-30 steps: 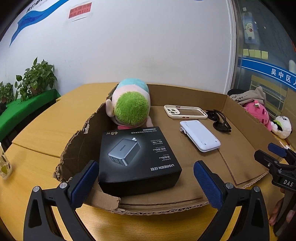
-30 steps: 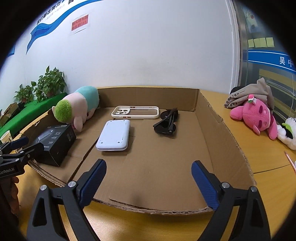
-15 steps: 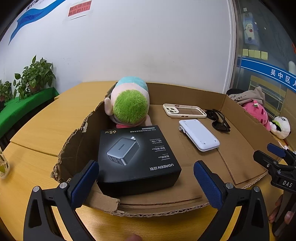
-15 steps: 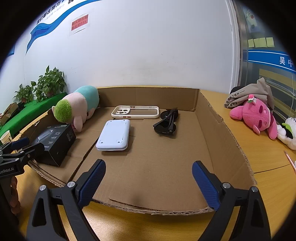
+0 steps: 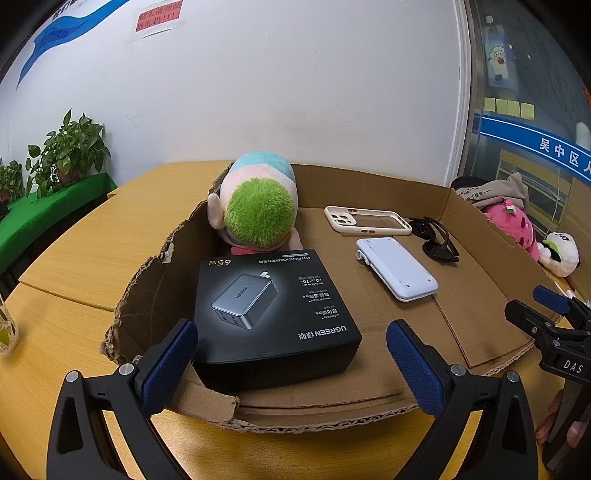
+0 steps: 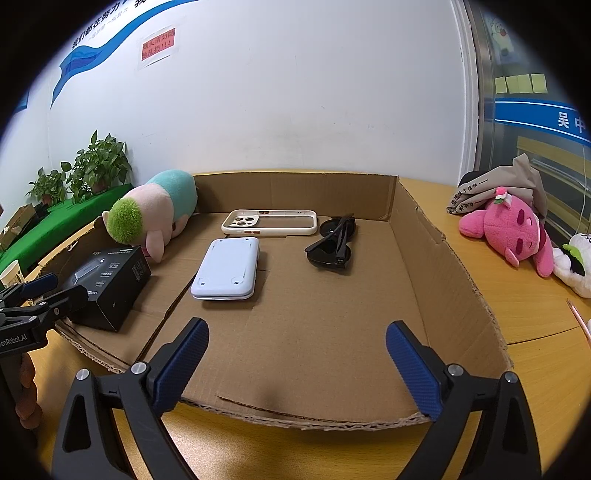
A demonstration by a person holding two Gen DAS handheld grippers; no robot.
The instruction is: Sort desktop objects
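the left tool [image 5: 290,354] hangs spread wide and empty at the near edge of a shallow cardboard tray [image 5: 476,321], its blue pads either side of a black charger box [image 5: 273,310] without touching it; the right tool [image 6: 297,356] is likewise spread and empty over the bare front floor of the tray. the tray sits on a yellow wood-grain bench [image 5: 81,258] in front of a white wall [image 5: 295,81] carrying a red notice [image 5: 159,16] and a blue painted swoosh; potted plants [image 5: 70,151] stand on a green ledge to the left, and a glass partition with yellow sticky notes [image 5: 509,107] and a blue band closes the right side. inside the tray, the charger box lies at the front left, a plush toy with green hair [image 5: 258,206] just behind it and touching its far edge, a cream phone case [image 6: 269,223] near the back wall, a white flat device [image 6: 227,273] in front of the case, and black sunglasses [image 6: 332,245] folded to the right of both. outside the tray on the right lie a pink plush [image 6: 513,229] under a grey cloth, and a white plush [image 6: 576,266] cut off by the lens edge. the tray's left wall is torn and ragged. a paper cup [image 6: 11,271] at the far left is half hidden, and fingertips [image 5: 554,417] below the right tool are only partly visible.
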